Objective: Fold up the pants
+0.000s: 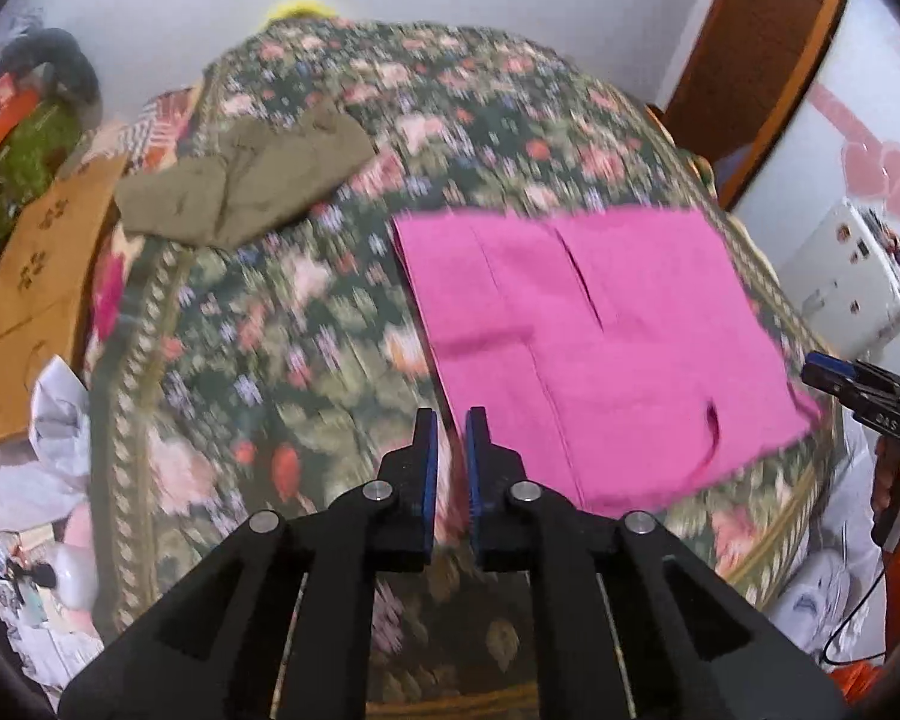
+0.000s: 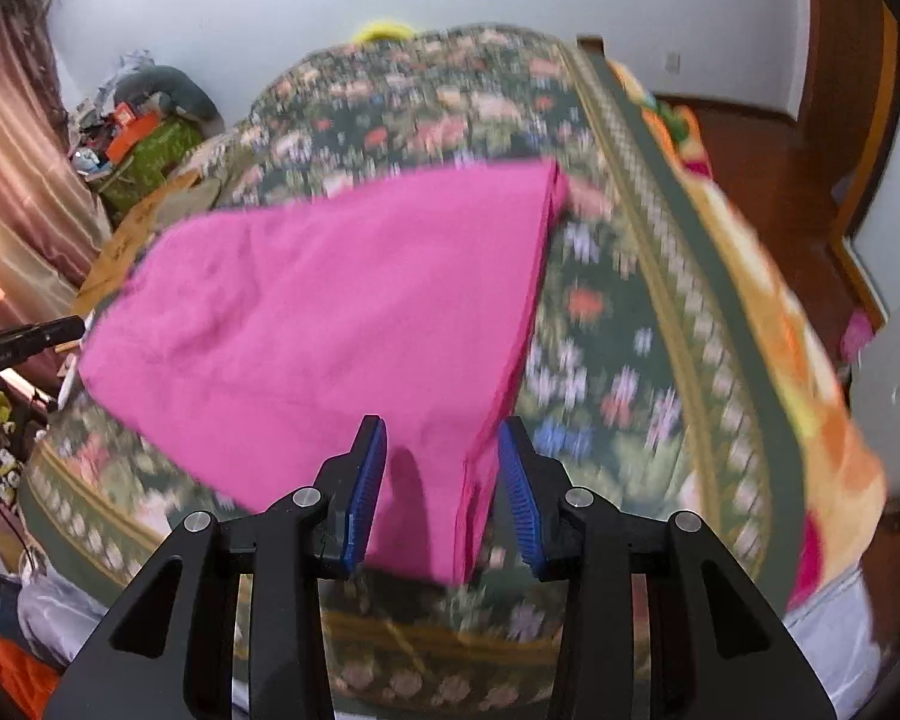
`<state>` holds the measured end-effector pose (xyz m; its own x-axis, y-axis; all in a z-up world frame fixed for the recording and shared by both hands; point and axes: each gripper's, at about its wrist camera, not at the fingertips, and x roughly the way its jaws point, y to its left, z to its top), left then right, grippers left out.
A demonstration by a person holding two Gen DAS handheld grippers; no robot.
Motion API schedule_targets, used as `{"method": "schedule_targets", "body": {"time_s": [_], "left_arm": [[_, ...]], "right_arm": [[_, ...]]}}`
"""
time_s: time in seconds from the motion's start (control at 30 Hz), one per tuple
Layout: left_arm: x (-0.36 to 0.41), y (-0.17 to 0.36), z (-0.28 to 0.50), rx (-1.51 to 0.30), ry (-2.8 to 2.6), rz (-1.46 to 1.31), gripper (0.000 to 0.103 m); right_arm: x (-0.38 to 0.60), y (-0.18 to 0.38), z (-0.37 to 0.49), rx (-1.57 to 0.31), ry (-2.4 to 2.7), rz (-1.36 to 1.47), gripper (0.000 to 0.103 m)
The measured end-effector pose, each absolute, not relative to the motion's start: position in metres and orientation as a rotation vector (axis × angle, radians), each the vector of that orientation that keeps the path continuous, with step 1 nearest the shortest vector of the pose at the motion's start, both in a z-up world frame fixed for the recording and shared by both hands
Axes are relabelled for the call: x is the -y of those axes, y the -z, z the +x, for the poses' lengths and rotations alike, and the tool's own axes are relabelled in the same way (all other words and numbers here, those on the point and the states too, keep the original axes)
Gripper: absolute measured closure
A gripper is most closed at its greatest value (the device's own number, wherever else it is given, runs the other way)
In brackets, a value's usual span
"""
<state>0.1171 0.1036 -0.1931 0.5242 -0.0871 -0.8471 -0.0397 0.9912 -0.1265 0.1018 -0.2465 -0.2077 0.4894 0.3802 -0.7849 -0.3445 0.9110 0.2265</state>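
Jaws first: the left gripper (image 1: pixel 451 420) has its blue pads almost together, just a thin slit between them, and nothing is pinched in there. It hangs over the floral bedspread (image 1: pixel 258 324), right beside the near-left edge of the pink pants (image 1: pixel 600 348).

Right gripper (image 2: pixel 443 429) is spread wide, and the near corner of the pink pants (image 2: pixel 354 312) droops down into the gap between its pads. The cloth looks like it brushes the left pad, but the frame is smeared, so I can't say if it's really touching. The pads aren't clamped on it either way.

The pants themselves lie folded into a flat rectangle on the bed, toward the right side in the left wrist view. An olive garment (image 1: pixel 246 180) sits further back on the bedspread, well apart from the pink one.

Writing: the right gripper's body, poking in at the edge of the left view, has small white lettering, too blurry to read. A brown cardboard box (image 1: pixel 36 300) beside the bed has dark printed marks, also unreadable.
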Motion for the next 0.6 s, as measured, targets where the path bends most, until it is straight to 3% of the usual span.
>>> {"method": "schedule_targets", "body": {"time_s": [0.33, 0.4, 0.6], "left_arm": [[-0.119, 0.19, 0.196, -1.017, 0.01, -0.17, 0.064], [-0.12, 0.196, 0.21, -1.034, 0.012, -0.187, 0.063], [-0.133, 0.228, 0.248, -1.118, -0.01, -0.323, 0.063]], "right_arm": [[0.252, 0.187, 0.171, -0.869, -0.39, 0.035, 0.055], [0.253, 0.192, 0.191, -0.876, -0.378, 0.042, 0.051], [0.255, 0.218, 0.24, -0.937, -0.366, 0.075, 0.05]]}}
